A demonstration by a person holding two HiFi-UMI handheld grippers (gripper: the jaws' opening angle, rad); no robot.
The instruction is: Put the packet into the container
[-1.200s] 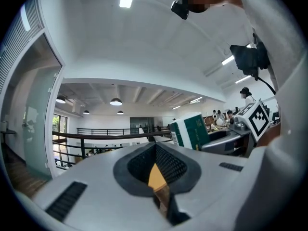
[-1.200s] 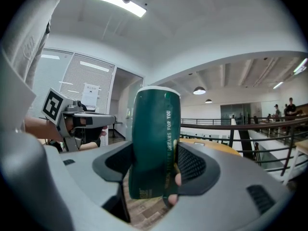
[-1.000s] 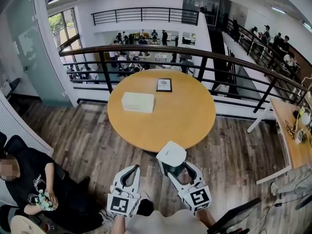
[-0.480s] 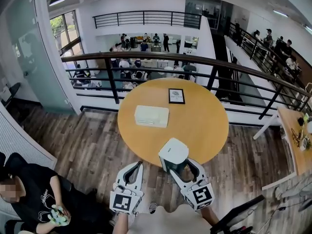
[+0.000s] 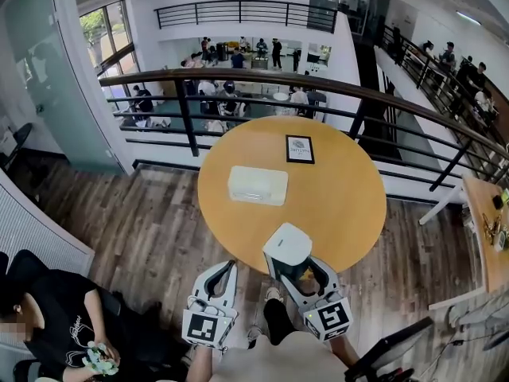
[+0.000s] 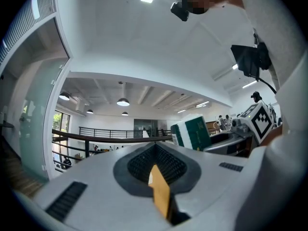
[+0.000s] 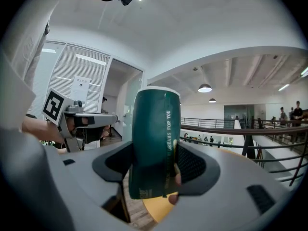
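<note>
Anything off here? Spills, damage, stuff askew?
Nothing stands out. The right gripper holds the green packet upright, the white container lies flat on the round table, and the left gripper is shut, empty.

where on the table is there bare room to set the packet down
The table's right half is bare, right of the white container and nearer than the framed card. The left rim beside the container is narrower.
</note>
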